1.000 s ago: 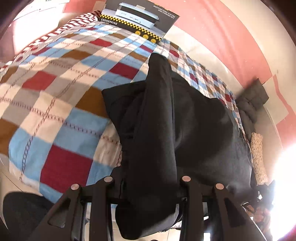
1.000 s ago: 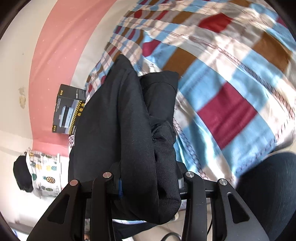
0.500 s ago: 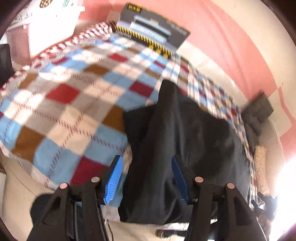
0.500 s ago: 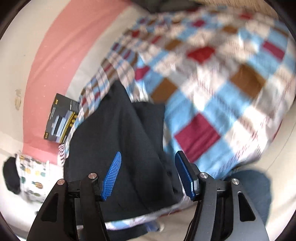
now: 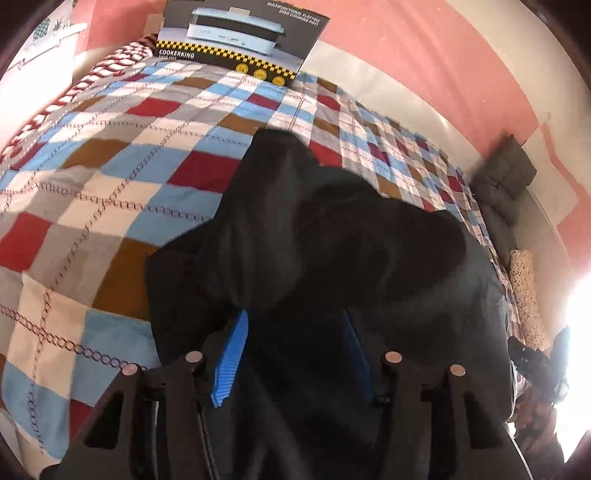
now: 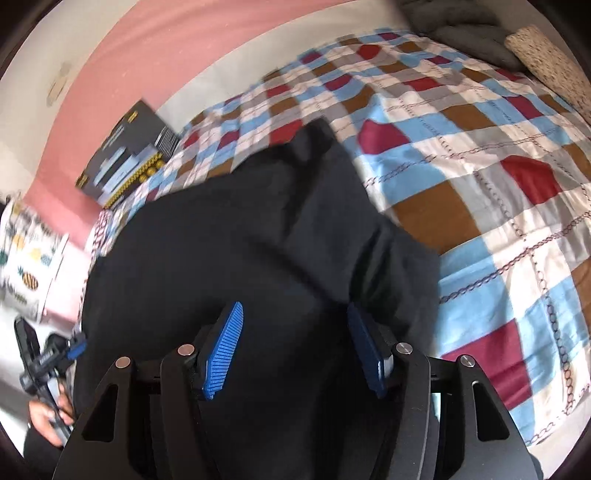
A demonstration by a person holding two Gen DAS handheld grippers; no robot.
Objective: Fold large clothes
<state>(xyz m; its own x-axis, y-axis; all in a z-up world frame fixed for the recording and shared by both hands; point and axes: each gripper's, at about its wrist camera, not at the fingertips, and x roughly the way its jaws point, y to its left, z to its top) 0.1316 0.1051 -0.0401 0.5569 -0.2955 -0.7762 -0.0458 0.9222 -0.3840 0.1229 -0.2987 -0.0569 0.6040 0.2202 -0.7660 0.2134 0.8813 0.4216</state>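
A large black garment (image 5: 332, 240) lies bunched in folds on a checked bedspread (image 5: 110, 184), near the bed's front edge. My left gripper (image 5: 293, 317) hangs just above its near part. Its blue pads stand apart and are closing, with black cloth lying below the gap and neither pad pressing on it. In the right wrist view the same garment (image 6: 221, 240) spreads under my right gripper (image 6: 293, 308). Those jaws are also apart and closing, over the cloth without gripping it. A hand with the left gripper (image 6: 40, 362) shows at the left edge.
A dark appliance box (image 5: 240, 33) leans on the pink wall at one end of the bed. Grey cushions (image 5: 506, 177) and a speckled roll pillow (image 5: 528, 295) lie at the other end. The bedspread (image 6: 480, 184) stretches to the right of the garment. A pineapple-print bin (image 6: 26, 251) stands beside the bed.
Both grippers were shut on folds of the black garment a second ago. They let go, their jaws opened, and the cloth dropped onto the bed. Both now sit close over it again.
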